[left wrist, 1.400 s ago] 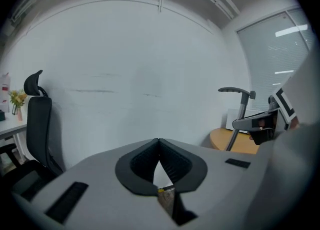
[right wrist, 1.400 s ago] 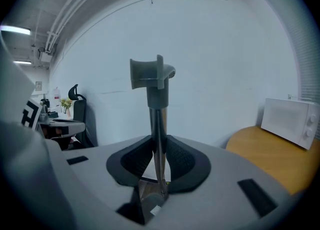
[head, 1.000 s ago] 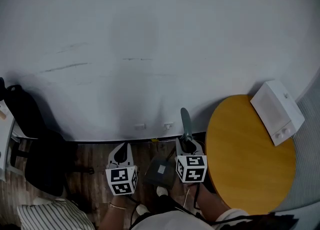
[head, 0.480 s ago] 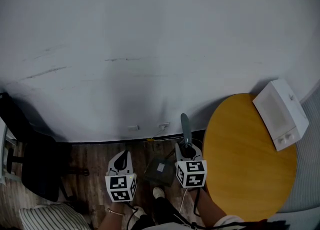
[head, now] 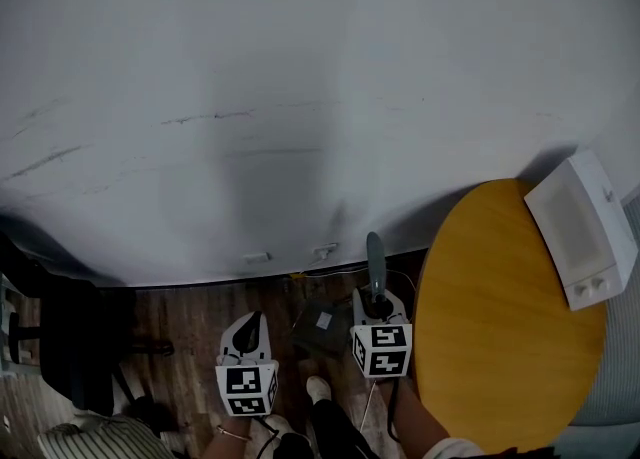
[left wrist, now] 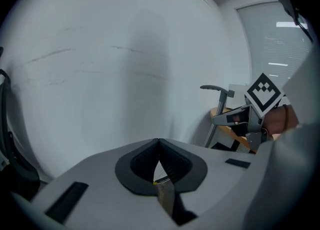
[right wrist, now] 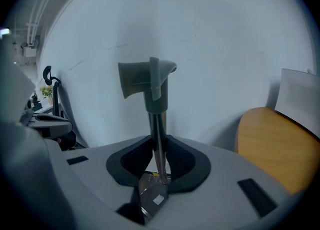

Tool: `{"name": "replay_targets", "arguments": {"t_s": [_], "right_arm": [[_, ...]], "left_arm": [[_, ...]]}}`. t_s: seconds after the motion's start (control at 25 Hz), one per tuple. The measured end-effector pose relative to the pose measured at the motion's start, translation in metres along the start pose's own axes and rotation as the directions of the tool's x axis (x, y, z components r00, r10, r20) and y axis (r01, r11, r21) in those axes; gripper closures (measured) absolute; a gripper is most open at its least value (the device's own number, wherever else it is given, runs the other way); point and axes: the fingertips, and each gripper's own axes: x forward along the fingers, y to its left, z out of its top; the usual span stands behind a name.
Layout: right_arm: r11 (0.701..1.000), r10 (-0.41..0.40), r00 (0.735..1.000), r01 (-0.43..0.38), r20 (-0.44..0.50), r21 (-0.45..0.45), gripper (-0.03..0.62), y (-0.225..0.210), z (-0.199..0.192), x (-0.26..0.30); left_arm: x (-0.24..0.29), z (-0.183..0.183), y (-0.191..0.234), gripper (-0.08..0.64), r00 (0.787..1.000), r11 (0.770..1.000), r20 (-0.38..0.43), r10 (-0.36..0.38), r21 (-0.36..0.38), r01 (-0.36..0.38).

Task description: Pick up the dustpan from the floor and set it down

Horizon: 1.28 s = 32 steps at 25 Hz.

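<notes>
At the lower centre of the head view, the right hand-held gripper (head: 378, 299) is clamped on the thin metal shaft of the long-handled grey dustpan (head: 376, 259). In the right gripper view its dark pads pinch the shaft, and the grey-green plastic grip rises above them at the frame's centre (right wrist: 156, 98). The dark pan (head: 322, 325) hangs below and to the left of that gripper, over the brown wooden floor (head: 190, 322); whether it touches the boards cannot be told. The left hand-held gripper (head: 250, 327) sits to the lower left with its jaws together and nothing between them. The hold is probably the weak point: one narrow pinch on a smooth shaft, with the pan's weight off to one side, could let the dustpan twist or slide through the pads. If the pan meets the floor on an edge, it may tip once let go, and the tall handle could then fall against the white wall (head: 300, 97). The round yellow wooden tabletop (head: 500, 327) lies just to the right, so a swing that way could knock its rim.
</notes>
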Motion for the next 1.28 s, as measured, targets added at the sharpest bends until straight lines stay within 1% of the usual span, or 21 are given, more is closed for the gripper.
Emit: {"name": "replay_targets", "arguments": {"t_s": [0.28,0.44,0.64,0.88,1.08,1.28], "right_arm": [[0.999,-0.036,0.998,0.035,-0.059,-0.013,0.492,-0.021,-0.031,0.051],[0.998,-0.065,0.994,0.064,-0.091,-0.017,0.492,-0.032,-0.046,0.069],[0.996,-0.089,0.99,0.087,-0.113,-0.024,0.492,-0.042,-0.058,0.089],[0.993,-0.121,0.985,0.121,-0.127,-0.008,0.492,-0.06,-0.071,0.113],[0.989,-0.147,0.978,0.148,-0.148,-0.004,0.492,-0.071,-0.084,0.13],[0.987,-0.156,0.975,0.159,-0.159,0.007,0.492,-0.076,-0.095,0.142]], "left_arm": [[0.043,-0.019,0.0,0.542,0.999,1.0,-0.044,-0.012,-0.003,0.012],[0.06,-0.031,0.001,0.543,0.997,1.0,-0.073,-0.019,-0.005,0.018],[0.074,-0.039,0.008,0.543,0.996,1.0,-0.085,-0.016,-0.012,0.015],[0.089,-0.049,0.014,0.543,0.995,1.0,-0.102,-0.007,-0.003,0.007],[0.093,-0.058,0.018,0.543,0.993,1.0,-0.116,0.007,-0.011,-0.008],[0.095,-0.064,0.015,0.543,0.992,1.0,-0.128,0.007,-0.013,-0.009]]}}
